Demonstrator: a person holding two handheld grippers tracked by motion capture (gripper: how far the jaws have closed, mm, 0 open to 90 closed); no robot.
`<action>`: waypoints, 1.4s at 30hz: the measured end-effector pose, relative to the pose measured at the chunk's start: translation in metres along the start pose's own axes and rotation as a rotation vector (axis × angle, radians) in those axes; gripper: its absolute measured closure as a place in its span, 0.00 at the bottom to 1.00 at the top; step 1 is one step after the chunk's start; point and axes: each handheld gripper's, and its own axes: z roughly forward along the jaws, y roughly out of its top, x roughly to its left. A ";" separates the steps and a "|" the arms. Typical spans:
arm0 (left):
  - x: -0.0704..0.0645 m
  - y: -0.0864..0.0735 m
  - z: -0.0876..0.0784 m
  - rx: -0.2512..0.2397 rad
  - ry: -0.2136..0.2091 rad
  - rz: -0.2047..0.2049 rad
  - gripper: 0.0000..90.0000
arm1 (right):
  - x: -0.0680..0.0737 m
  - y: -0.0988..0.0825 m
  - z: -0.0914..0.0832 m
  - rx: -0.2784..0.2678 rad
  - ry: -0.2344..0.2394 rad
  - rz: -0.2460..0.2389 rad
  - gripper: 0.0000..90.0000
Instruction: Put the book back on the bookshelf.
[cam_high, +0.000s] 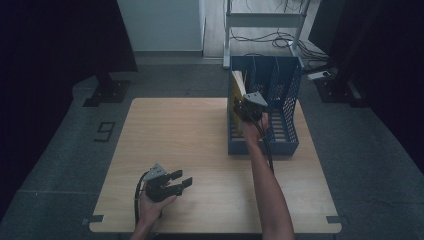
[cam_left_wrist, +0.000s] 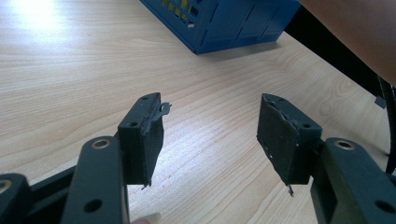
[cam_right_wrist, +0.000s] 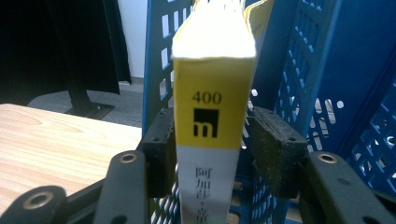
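high view: dim, dark edges | left gripper view: glare top left on table | right gripper view: book top overexposed, soft

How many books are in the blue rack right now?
1. A yellow book stands upright in the leftmost slot of the blue rack, between the open jaws of the right gripper. The rack's walls could hide something thinner in the other slots.

This looks like a lab or recording studio rather than a home. Black curtains hang well behind the left claw, cables sprawl under a white metal frame beyond the right claw, and grey carpet surrounds one bare wooden surface.
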 end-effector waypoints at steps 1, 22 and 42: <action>0.000 0.000 0.000 0.000 0.001 0.000 0.45 | 0.000 0.000 -0.001 -0.001 0.004 0.000 0.56; -0.001 0.000 -0.001 -0.002 0.003 0.008 0.45 | 0.003 -0.005 -0.030 0.008 0.089 -0.021 0.42; -0.005 0.002 -0.002 -0.003 0.003 0.021 0.45 | -0.004 -0.017 -0.090 0.017 0.159 -0.004 0.43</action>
